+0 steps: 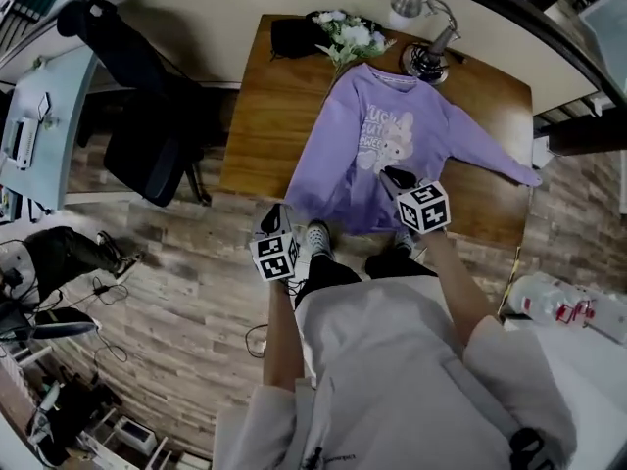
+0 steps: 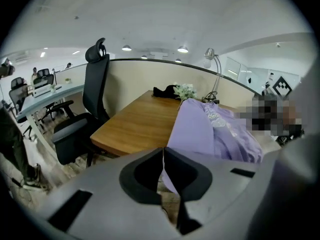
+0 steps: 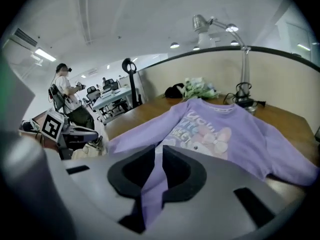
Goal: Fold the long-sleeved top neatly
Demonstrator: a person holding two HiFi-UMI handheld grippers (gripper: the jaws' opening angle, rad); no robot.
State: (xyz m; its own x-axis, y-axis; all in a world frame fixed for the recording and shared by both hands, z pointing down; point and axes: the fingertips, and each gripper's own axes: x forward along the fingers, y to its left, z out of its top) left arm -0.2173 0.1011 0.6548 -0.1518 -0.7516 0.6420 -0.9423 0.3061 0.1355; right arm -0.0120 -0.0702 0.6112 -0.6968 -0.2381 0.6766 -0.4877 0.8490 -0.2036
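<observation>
Top: the long-sleeved top (image 1: 358, 140) lies face up on the counter (image 1: 260, 116), collar towards the lamp (image 1: 426, 32), near hem at the counter's front edge. One sleeve (image 1: 490, 155) trails out to the picture's right.
Left gripper: the left gripper (image 1: 278, 219) is at the near left corner of the hem. Its jaws are closed, with a thin edge of purple cloth running into them, so it appears pinched.
Right gripper: the right gripper (image 1: 394, 177) sits over the lower front of the top. Its jaws are clamped on a strip of the purple fabric; which part of the garment this is I cannot tell.
Step in hand: probably pulling the lower part taut and square before the first fold.
How to do it well: keep both grips firm and level, and move the hands together so the hem stays straight.
Watch for: the hem slipping off the front edge, bunching under the printed front, and the spread sleeve dragging askew.
</observation>
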